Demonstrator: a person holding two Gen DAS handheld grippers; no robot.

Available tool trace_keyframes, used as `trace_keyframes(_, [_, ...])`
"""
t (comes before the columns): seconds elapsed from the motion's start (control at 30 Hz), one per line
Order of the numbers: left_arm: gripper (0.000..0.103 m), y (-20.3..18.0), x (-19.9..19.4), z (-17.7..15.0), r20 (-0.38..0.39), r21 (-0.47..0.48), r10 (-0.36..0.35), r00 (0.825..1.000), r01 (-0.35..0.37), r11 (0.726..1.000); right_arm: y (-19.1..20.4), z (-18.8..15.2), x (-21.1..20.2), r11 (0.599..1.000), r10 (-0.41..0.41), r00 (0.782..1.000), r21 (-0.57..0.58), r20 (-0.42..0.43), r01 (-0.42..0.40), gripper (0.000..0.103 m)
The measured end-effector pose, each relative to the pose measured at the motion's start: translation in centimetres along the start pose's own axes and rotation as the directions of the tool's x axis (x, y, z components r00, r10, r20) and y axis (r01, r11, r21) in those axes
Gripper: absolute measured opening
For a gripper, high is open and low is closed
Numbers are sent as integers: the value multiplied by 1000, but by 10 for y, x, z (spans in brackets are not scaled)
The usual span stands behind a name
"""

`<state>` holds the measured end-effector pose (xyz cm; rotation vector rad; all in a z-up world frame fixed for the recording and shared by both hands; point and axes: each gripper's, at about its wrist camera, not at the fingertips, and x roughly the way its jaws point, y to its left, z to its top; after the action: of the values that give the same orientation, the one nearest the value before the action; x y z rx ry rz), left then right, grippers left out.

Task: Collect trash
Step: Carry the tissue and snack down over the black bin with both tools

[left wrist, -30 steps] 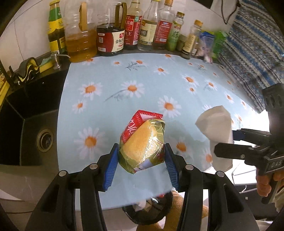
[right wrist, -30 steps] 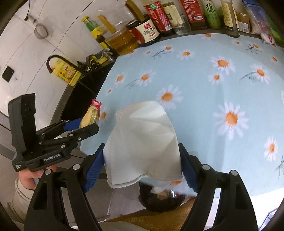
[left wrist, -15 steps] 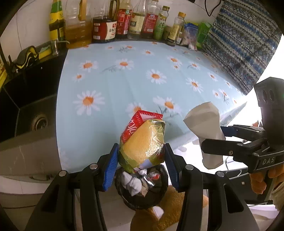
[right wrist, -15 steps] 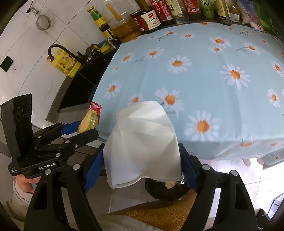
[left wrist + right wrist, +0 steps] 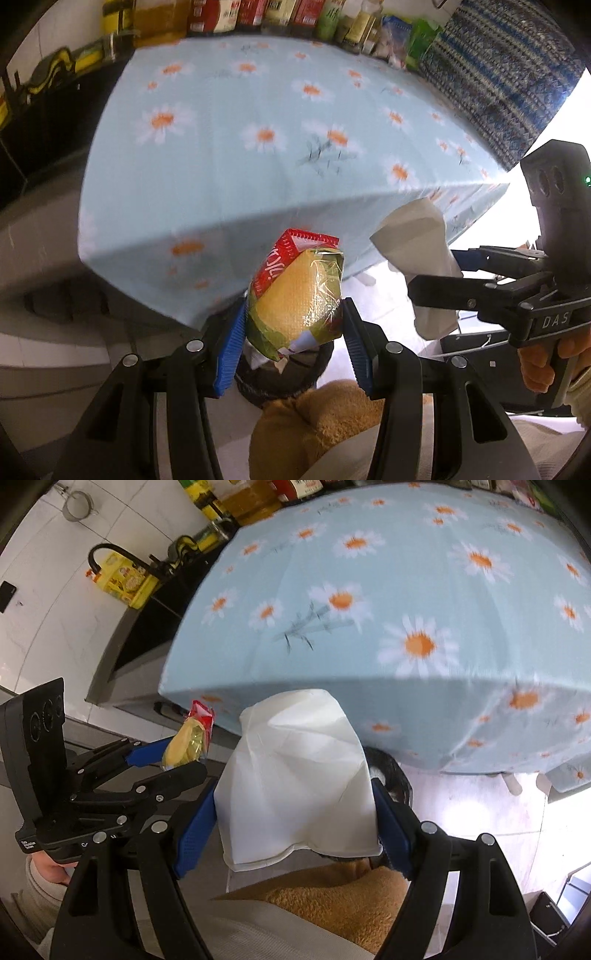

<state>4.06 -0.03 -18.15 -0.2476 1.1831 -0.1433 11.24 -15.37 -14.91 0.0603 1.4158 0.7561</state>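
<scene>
Both pieces are picked: the left gripper (image 5: pixel 293 325) clamps a wrapper (image 5: pixel 295 295), the right gripper (image 5: pixel 295 812) a napkin (image 5: pixel 299 794), above what looks like the bin (image 5: pixel 280 373). Dropping remains.

Your two wrist cams tilt steeply down off the table's (image 5: pixel 229 155) near edge, close in. Both share the tablecloth, bin (image 5: pixel 280 380) and each other's gripper.

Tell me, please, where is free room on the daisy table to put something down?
The whole tablecloth is bare from its near edge back to the bottle row. Crowded: that back edge, and below the near edge, where both loaded grippers hang over the bin.
</scene>
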Motion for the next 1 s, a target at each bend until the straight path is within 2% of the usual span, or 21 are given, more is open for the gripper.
trace_keyframes(0.23, [48,8,39,-27,-102,-58,-15,995,9,998,-19,-19,36,999,-49,995,18,-85,51,78])
trace_keyframes(0.47, [48,20,81,-51,-208,-103,-43,977,22,994,-30,-31,74,997,-61,987,36,-151,67,78])
trace_keyframes(0.7, [48,27,103,-63,-250,-140,-53,967,18,990,-39,-38,100,993,-70,978,83,-195,88,79])
trace_keyframes(1.0, [48,33,128,-75,-290,-180,-87,953,35,983,-48,-38,114,990,-76,975,104,-209,100,79])
